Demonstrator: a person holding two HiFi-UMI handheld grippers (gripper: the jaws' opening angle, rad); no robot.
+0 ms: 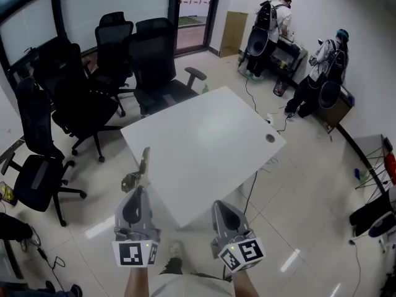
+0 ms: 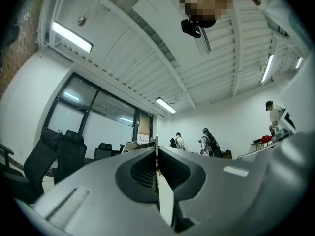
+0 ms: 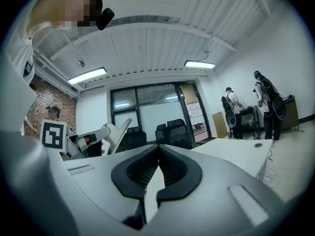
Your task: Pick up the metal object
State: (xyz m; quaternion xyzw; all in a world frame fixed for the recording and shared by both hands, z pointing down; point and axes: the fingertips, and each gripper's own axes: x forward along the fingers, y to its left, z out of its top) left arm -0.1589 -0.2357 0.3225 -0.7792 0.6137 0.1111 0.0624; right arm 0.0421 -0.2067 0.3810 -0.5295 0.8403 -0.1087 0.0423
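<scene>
The metal object [image 1: 142, 166], a thin grey bracket-like piece, sticks up from the tips of my left gripper [image 1: 137, 192], which is shut on it beside the near left edge of the white table [image 1: 204, 141]. In the left gripper view only its thin edge [image 2: 156, 142] shows between the closed jaws of the left gripper [image 2: 156, 154]. The right gripper view shows the metal object [image 3: 116, 131] as a pale wedge on the left gripper [image 3: 78, 144]. My right gripper [image 1: 221, 205] is held over the table's near corner; the right gripper [image 3: 158, 150] is shut with nothing in it.
Several black office chairs [image 1: 93, 73] crowd the table's far left side. Two people [image 1: 272, 23] with backpacks stand at benches at the far right. A round cable hole [image 1: 270, 138] sits near the table's right corner, and cables run over the tiled floor.
</scene>
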